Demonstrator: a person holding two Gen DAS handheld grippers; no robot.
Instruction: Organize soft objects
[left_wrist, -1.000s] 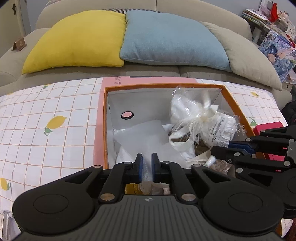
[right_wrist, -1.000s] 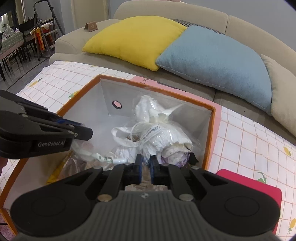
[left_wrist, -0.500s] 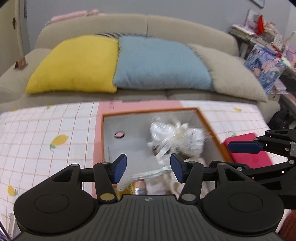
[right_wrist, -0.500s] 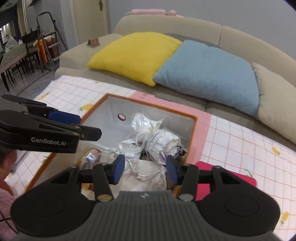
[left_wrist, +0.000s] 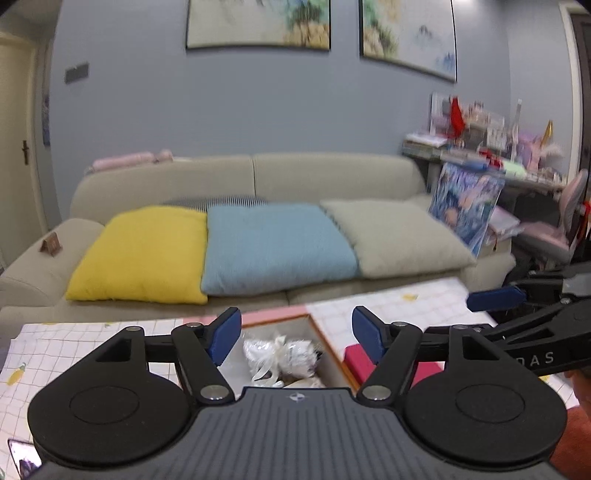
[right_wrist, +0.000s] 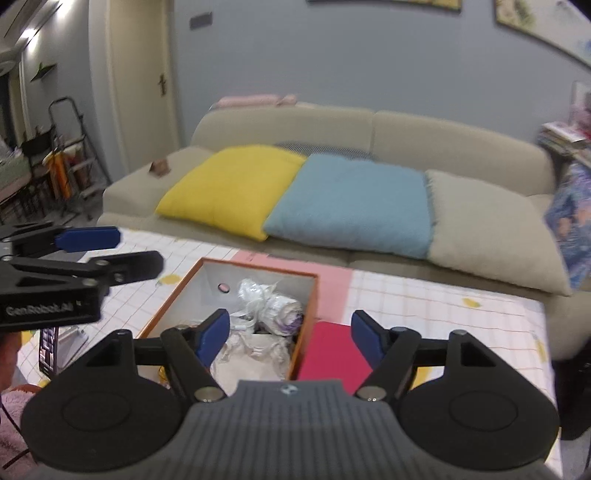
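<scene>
An orange-rimmed box (right_wrist: 314, 291) stands on the checked tablecloth and holds white soft bundles wrapped in clear plastic (right_wrist: 273, 306), which also show in the left wrist view (left_wrist: 284, 354). My left gripper (left_wrist: 297, 334) is open and empty, raised high above and behind the box (left_wrist: 321, 336). My right gripper (right_wrist: 290, 334) is open and empty, also well above the box. Each gripper shows in the other's view: the left (right_wrist: 110, 251) and the right (left_wrist: 495, 299).
A red flat lid (right_wrist: 332, 350) lies right of the box. A beige sofa (right_wrist: 406, 125) behind the table carries yellow (right_wrist: 232, 188), blue (right_wrist: 351, 203) and beige (right_wrist: 487, 225) cushions. A phone (right_wrist: 48, 347) lies at the table's left. A cluttered desk (left_wrist: 491, 155) stands far right.
Both grippers were shut on soft items inside the box one second ago. They opened, let go, and have pulled up and back, so the box now looks small and far.
</scene>
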